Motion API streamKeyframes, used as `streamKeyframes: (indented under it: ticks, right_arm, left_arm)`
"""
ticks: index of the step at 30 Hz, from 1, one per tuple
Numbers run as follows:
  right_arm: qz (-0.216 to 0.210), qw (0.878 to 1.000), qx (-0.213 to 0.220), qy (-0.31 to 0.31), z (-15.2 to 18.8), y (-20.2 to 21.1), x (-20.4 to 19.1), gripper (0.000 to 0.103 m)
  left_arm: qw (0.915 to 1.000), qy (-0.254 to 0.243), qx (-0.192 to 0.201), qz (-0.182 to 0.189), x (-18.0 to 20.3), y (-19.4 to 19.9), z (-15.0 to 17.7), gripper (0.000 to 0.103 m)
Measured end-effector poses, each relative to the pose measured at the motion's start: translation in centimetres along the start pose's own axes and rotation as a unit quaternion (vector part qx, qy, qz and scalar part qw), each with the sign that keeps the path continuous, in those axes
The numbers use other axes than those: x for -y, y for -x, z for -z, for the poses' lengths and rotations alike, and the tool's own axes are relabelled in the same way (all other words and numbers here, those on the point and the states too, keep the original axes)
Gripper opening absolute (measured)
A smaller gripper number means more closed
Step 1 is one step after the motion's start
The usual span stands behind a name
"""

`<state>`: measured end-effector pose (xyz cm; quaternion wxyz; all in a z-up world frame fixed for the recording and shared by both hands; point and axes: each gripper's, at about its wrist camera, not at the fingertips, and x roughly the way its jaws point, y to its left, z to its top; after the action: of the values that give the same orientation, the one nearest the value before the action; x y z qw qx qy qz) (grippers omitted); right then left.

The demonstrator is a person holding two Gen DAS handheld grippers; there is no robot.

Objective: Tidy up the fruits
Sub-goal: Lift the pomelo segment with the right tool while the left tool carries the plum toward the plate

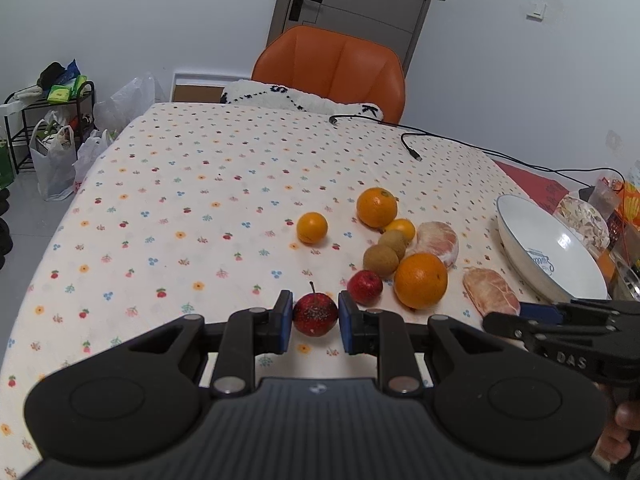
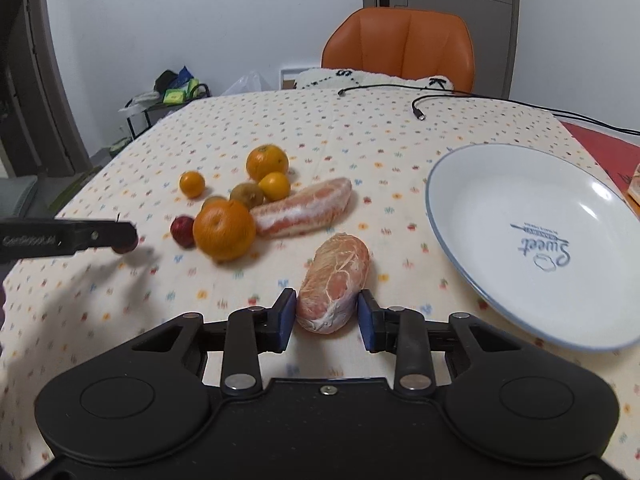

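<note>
My left gripper (image 1: pixel 315 316) has its blue pads against both sides of a small dark red apple (image 1: pixel 314 314) with a stem, low at the cloth. My right gripper (image 2: pixel 327 318) stands open around a peeled pomelo segment (image 2: pixel 334 280), with a sliver of gap at the right pad. Behind lie a second red apple (image 1: pixel 365 287), two big oranges (image 1: pixel 420 280) (image 1: pixel 377 207), two small oranges (image 1: pixel 312 227) (image 1: pixel 400 229), two brown kiwis (image 1: pixel 381 260) and a larger pomelo piece (image 1: pixel 438 243). An empty white plate (image 2: pixel 500 184) sits to the right.
The table wears a flower-print cloth (image 1: pixel 180 200). Two black cables (image 1: pixel 412 148) trail across its far right part. An orange chair (image 1: pixel 332 68) stands behind the far edge. Snack packets (image 1: pixel 588 216) crowd the right edge beyond the plate. A rack and bags (image 1: pixel 52 152) stand on the floor at left.
</note>
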<state>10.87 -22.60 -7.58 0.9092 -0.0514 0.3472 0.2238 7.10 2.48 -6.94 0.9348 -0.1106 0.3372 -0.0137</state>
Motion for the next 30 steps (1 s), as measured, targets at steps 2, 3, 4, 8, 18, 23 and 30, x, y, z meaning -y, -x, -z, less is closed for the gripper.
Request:
streamKeyframes:
  ticks: [2,3,4,8,18,23,30]
  right_arm:
    - [0.007,1.0,-0.002,-0.002,0.1,0.2,0.0,0.033]
    - [0.008,1.0,-0.002,-0.004,0.2,0.3,0.0,0.035]
    - [0.009,1.0,-0.002,-0.005,0.2,0.2,0.0,0.036]
    - [0.016,1.0,0.004,0.001,0.1,-0.2,-0.4,0.039]
    - [0.026,1.0,0.012,0.011,-0.4,-1.1,-0.8,0.045]
    - [0.028,0.999,0.018,0.014,-0.6,-1.5,-0.9,0.045]
    - [0.025,0.999,0.02,0.007,-0.7,-0.9,-0.6,0.032]
  left_arm:
    - [1.0,0.0,-0.003,-0.001,0.1,-0.2,0.1,0.023]
    - [1.0,0.0,-0.005,-0.001,0.2,-0.2,0.2,0.023]
    - [1.0,0.0,-0.007,-0.001,0.2,-0.3,0.2,0.023]
    - [0.9999,-0.005,-0.015,-0.001,0.5,-0.5,0.4,0.023]
    - [0.9995,-0.018,-0.024,-0.009,0.6,-0.7,1.0,0.027]
    - [0.9995,-0.023,-0.021,-0.011,0.7,-0.9,1.0,0.027]
    - [0.9996,-0.022,-0.017,-0.007,0.7,-0.8,0.9,0.023]
